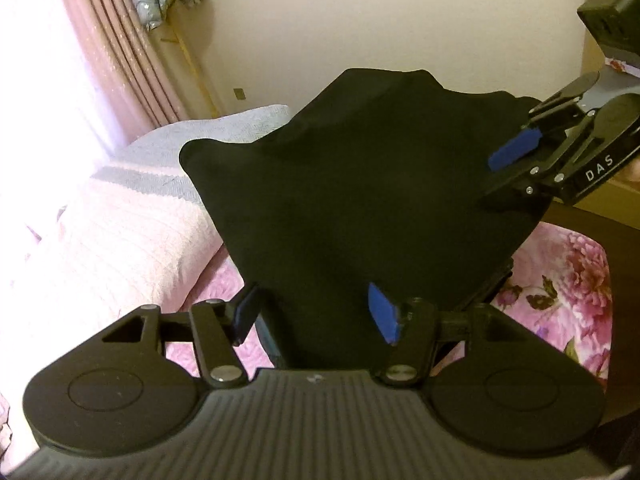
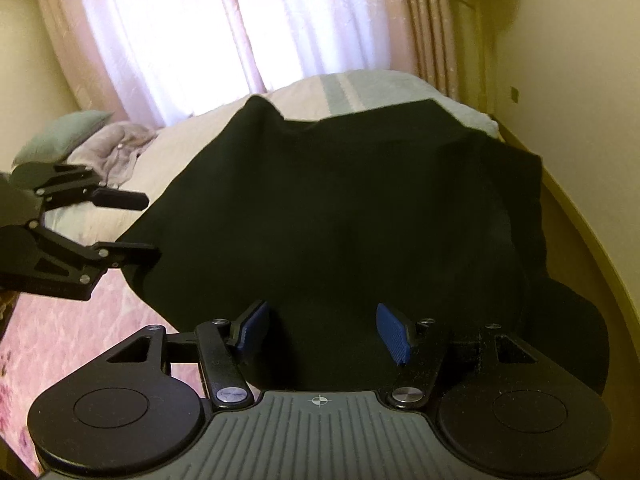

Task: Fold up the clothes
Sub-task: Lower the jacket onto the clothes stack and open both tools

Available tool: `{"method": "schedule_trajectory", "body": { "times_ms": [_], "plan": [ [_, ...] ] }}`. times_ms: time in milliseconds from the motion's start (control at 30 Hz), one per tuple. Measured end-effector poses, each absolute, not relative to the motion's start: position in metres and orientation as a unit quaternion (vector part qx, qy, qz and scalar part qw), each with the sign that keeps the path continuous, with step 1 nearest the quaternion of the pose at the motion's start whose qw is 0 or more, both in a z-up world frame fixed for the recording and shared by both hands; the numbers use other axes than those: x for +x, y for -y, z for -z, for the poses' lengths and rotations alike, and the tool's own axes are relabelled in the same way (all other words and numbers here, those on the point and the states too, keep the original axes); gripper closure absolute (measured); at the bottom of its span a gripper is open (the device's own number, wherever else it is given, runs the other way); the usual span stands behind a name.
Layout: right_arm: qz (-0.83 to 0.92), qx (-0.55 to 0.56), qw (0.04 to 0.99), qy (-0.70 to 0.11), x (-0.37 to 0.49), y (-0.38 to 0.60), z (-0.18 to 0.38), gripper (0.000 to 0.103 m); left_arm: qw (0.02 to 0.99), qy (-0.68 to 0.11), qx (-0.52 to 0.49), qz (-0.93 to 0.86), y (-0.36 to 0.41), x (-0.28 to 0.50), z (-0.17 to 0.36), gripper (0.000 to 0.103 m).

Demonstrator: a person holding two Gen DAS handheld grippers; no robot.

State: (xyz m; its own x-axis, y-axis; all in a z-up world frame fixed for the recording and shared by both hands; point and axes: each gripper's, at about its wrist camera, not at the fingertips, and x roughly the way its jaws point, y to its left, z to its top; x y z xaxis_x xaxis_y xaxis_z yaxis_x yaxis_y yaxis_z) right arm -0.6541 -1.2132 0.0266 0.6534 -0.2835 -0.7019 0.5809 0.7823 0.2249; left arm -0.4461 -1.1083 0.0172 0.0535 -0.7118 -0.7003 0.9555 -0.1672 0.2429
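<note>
Here, my notes:
Cloth: black garment draped above the bed.
Left gripper: fingers spread, cloth between them, unpinched.
Right gripper: likewise parted; contact perhaps, too dark.

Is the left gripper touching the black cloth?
Touching. In the right wrist view the left gripper has its lower finger against the edge of the black cloth, jaws open; in the left wrist view the cloth runs between its blue pads.

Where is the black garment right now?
The black fabric garment fills the centre of both wrist views, raised above the pink floral bedspread, draped between the open left gripper and right gripper.
</note>
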Motion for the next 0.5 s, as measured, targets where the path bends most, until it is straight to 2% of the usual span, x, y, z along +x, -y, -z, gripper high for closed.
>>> {"method": "schedule_trajectory", "body": {
  "times_ms": [233,400,433,467,500],
  "plan": [
    [0.260,0.254,0.884,-0.295,-0.660,1.233,-0.042,0.039,0.637,-0.156,0.364,0.661,1.108,-0.446,-0.030,0.046],
    [0.291,0.261,0.884,-0.257,-0.674,1.232,-0.061,0.038,0.651,-0.163,0.346,0.655,1.105,-0.445,-0.040,0.039],
    [0.297,0.262,0.883,-0.252,-0.677,1.232,-0.064,0.035,0.656,-0.167,0.341,0.652,1.102,-0.445,-0.041,0.038],
    [0.305,0.261,0.882,-0.248,-0.678,1.229,-0.065,0.017,0.662,-0.171,0.335,0.649,1.100,-0.444,-0.043,0.038],
    [0.312,0.259,0.881,-0.243,-0.680,1.227,-0.066,0.006,0.668,-0.175,0.327,0.645,1.096,-0.445,-0.045,0.035]
  ]
}}
